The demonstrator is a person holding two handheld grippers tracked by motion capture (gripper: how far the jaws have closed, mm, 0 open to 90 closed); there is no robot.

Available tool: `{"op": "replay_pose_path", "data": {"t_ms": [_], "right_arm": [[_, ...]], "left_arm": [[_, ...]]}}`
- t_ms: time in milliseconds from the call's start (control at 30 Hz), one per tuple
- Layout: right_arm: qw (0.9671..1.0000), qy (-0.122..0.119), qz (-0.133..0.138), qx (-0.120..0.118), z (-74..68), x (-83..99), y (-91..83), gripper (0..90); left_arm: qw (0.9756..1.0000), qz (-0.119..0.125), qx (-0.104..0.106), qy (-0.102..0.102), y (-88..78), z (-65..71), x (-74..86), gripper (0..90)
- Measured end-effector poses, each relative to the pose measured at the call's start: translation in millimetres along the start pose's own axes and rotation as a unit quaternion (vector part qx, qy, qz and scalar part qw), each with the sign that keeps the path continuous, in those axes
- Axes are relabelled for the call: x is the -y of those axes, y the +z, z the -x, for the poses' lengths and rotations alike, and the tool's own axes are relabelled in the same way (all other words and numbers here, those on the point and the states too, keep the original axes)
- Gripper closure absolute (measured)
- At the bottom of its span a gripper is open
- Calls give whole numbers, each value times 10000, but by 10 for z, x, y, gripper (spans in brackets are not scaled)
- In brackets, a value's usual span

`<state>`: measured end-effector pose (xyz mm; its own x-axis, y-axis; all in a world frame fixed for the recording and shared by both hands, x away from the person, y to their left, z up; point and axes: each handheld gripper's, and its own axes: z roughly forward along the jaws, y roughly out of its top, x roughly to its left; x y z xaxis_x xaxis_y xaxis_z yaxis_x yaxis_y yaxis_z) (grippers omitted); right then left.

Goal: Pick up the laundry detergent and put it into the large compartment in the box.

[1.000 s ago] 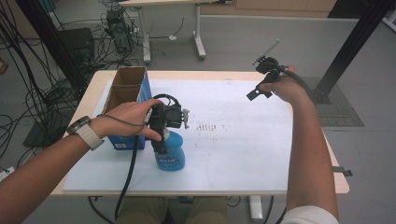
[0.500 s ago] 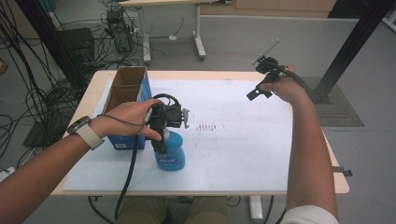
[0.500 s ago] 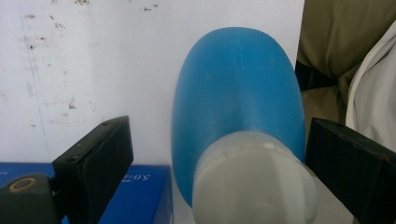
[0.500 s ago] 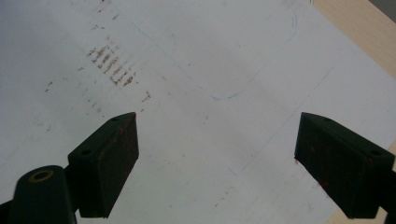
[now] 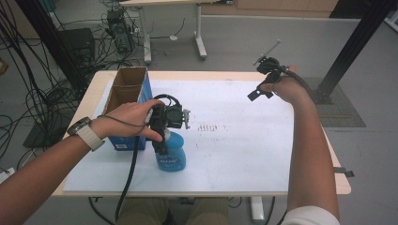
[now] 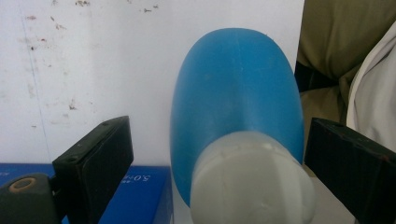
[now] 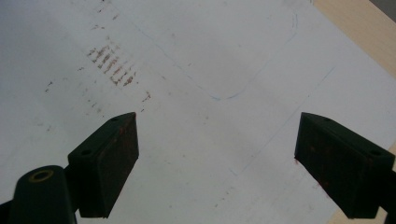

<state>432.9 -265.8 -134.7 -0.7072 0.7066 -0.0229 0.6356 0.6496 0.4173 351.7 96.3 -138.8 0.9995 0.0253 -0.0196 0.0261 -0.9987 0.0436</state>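
A blue bottle [image 5: 172,156] with a white cap stands near the front of the white sheet [image 5: 234,145]. My left gripper [image 5: 162,143] points down over it. In the left gripper view the bottle [image 6: 236,98] and its cap [image 6: 250,186] sit between the wide-apart jaws of the left gripper [image 6: 217,135]. The right-hand jaw is close to the bottle's side, the other stands well off, so this gripper is open. My right gripper [image 5: 260,93] is held up above the table's far right. It is open over bare paper, as the right gripper view shows of the right gripper [image 7: 219,123].
An open cardboard box with blue sides [image 5: 126,93] stands left of the bottle, its blue face [image 6: 135,186] just beside the left jaw. Faint reddish marks [image 5: 210,127] dot the sheet's middle. The wooden table edge [image 7: 355,32] runs close past the right gripper.
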Motion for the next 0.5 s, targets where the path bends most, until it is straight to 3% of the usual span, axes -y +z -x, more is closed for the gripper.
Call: {"op": "replay_pose_path", "data": {"t_ms": [500], "right_arm": [[10000,-6,8,24,-5,0,-2,137]], "left_arm": [[10000,18,-29,-31,-5,2,16,84]]}}
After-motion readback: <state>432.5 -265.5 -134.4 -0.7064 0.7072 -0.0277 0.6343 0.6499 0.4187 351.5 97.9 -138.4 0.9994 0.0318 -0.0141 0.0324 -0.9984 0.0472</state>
